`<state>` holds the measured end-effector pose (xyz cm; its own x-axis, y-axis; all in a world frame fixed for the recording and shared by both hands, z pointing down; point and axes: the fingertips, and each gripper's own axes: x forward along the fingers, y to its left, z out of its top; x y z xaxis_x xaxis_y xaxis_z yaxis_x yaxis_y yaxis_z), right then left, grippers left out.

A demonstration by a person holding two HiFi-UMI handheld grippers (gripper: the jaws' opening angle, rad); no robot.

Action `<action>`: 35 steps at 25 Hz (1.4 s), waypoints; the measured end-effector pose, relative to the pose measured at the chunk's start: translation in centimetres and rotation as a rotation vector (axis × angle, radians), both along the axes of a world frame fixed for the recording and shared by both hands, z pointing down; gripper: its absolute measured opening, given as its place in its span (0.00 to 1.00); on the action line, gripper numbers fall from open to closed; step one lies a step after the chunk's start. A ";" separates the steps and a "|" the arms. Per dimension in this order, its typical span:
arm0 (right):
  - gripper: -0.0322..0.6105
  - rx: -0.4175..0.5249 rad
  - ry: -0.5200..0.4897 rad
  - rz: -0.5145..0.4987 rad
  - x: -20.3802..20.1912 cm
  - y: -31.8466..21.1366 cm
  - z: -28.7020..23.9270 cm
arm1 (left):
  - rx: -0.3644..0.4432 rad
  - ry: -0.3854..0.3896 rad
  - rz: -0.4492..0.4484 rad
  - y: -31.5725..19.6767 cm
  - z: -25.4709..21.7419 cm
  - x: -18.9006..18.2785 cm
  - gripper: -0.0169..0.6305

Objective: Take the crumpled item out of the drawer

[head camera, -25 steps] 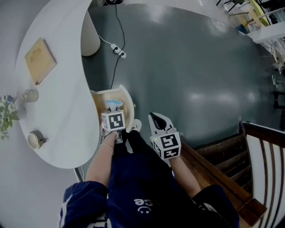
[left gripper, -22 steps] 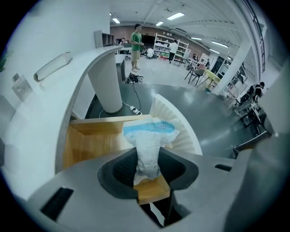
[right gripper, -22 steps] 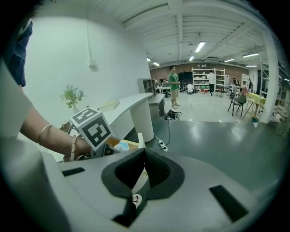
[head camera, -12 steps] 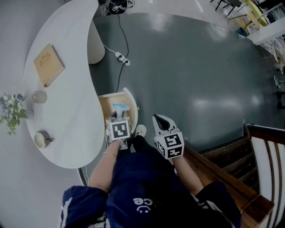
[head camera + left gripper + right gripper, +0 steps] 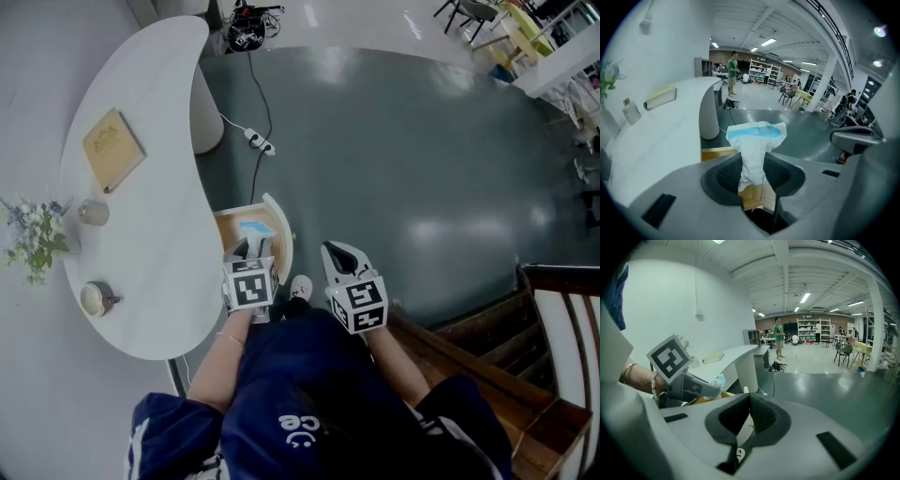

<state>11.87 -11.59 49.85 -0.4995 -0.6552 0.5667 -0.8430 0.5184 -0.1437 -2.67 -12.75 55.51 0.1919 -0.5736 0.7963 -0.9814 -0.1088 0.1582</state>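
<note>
Crumpled white paper-like wad with pale blue band, fanned out at top, narrow lower end pinched in half-closed left gripper, held above open light wooden drawer beside curved white bench; right gripper closed, empty.

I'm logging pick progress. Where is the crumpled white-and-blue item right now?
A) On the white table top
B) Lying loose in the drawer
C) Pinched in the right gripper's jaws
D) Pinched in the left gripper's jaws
D: the left gripper view shows the crumpled item pinched between the pads of the left gripper, and the head view shows it held over the open drawer.
</note>
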 end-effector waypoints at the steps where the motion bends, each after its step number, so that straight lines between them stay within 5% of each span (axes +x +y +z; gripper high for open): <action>1: 0.06 0.004 0.000 0.001 0.0 0.1 -0.2 | 0.010 0.003 0.005 0.1 -0.4 0.0 0.24; 17: 0.06 0.120 -0.010 0.035 1.0 -0.8 -4.1 | 0.258 0.044 0.143 0.0 -8.1 1.7 0.24; 21: 0.06 0.159 -0.029 0.049 0.9 -1.3 -5.5 | 0.335 0.064 0.149 0.1 -10.5 1.9 0.24; 26: 0.06 0.169 -0.173 0.110 0.7 -2.1 -8.1 | 0.434 0.091 0.159 0.0 -13.5 1.7 0.24; 35: 0.06 0.330 -0.188 0.092 -0.1 -2.9 -13.2 | 0.595 0.083 0.126 -0.7 -18.4 -0.5 0.24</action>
